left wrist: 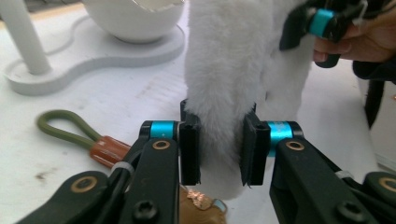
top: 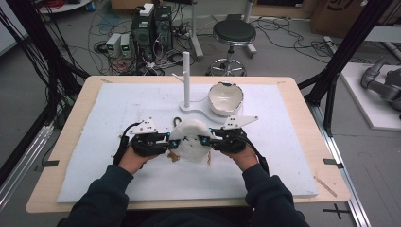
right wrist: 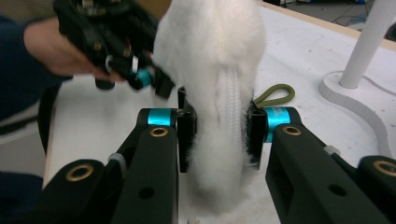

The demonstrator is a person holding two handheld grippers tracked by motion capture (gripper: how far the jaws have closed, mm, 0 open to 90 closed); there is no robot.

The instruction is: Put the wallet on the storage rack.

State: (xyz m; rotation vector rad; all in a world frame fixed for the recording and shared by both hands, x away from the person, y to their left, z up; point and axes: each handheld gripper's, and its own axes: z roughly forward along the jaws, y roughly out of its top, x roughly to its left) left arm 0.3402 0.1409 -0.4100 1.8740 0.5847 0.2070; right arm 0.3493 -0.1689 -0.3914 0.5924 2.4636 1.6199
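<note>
Both your left hand-held gripper (left wrist: 218, 149) and right hand-held gripper (right wrist: 218, 135) pinch the white fluffy fur pouch (top: 190, 139) mid-desk (top: 75, 118). Probably soft, light, squashy; grip near the zipper seam.

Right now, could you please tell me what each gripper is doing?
Left gripper: closed on the white fluffy toy.
Right gripper: closed on the same toy, from its other side.

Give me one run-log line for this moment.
left gripper: shut on white furry pouch | right gripper: shut on same pouch, at its zipper | pouch held between both, above the foam mat
</note>
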